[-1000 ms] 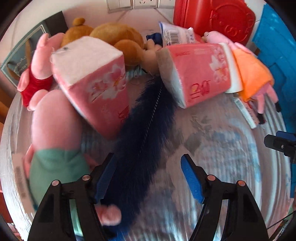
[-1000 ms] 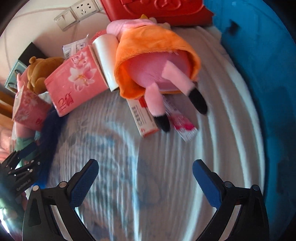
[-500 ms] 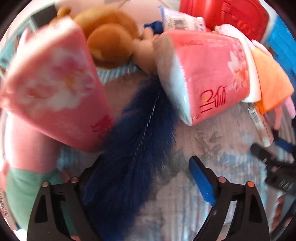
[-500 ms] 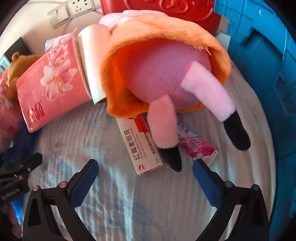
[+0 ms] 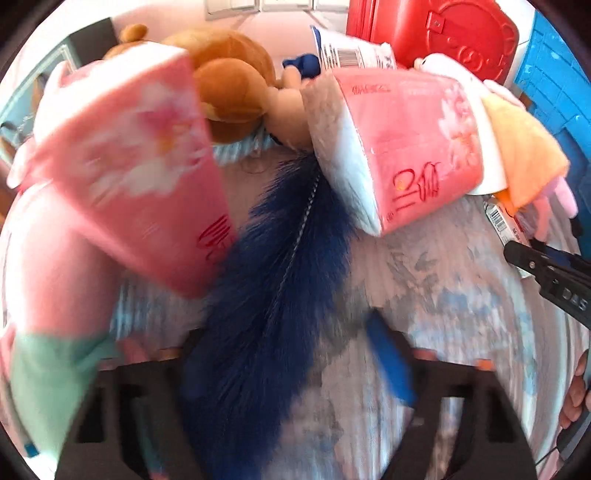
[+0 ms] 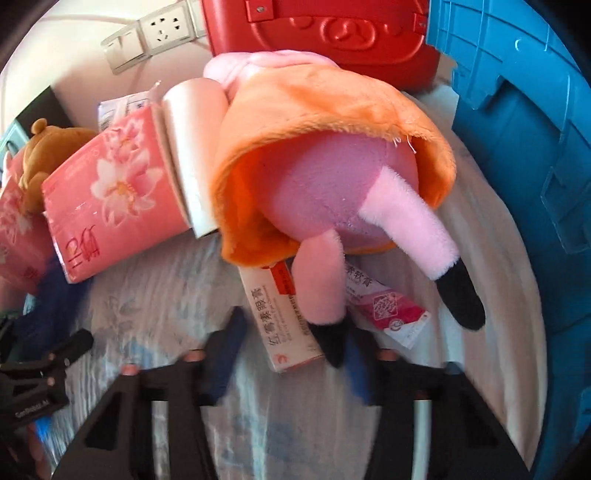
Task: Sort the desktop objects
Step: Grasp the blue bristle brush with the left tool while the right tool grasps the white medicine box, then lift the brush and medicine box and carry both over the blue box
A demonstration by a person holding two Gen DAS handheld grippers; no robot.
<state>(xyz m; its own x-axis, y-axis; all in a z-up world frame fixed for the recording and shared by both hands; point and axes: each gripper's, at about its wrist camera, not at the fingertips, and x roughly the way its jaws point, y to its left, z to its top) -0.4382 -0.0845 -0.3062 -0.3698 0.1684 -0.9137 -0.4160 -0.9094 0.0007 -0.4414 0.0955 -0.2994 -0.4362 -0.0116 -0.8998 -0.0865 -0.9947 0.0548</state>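
Two wrist views, taken one after the other.

Left wrist: your left gripper [image 5: 291, 365] points steeply down at the patterned cloth [image 5: 454, 288] and its jaws are closing, blurred by the motion. Between them lies the dark blue furry tail [image 5: 273, 295], with a thin chain running along its length. Its left edge hides the left finger; the blue pad [image 5: 388, 362] of the right finger is just beside the fur, and you cannot tell whether it presses yet. A pink tissue pack [image 5: 140, 173] leans over the tail's left side, and a second pink tissue pack [image 5: 410, 147] lies at its upper right, both touching the fur. Behind them sit a brown plush bear [image 5: 229, 81] and a red case [image 5: 439, 33]. A pink plush in green clothing [image 5: 48, 332] fills the left edge. Your right gripper's black frame [image 5: 550, 273] enters from the right.

Right wrist: your right gripper [image 6: 291, 354] is closing too, fingers blurred. Between them are the end of a white ointment box [image 6: 284, 325] with red print and the black foot of the pink pig plush [image 6: 321, 184] in an orange dress; the foot rests on the box. You cannot tell whether the pads grip. A pink sachet [image 6: 384, 306] lies just beside the box, under the plush's legs. A blue crate [image 6: 517, 129] stands to the right. A wall socket [image 6: 166, 29] shows at the top.
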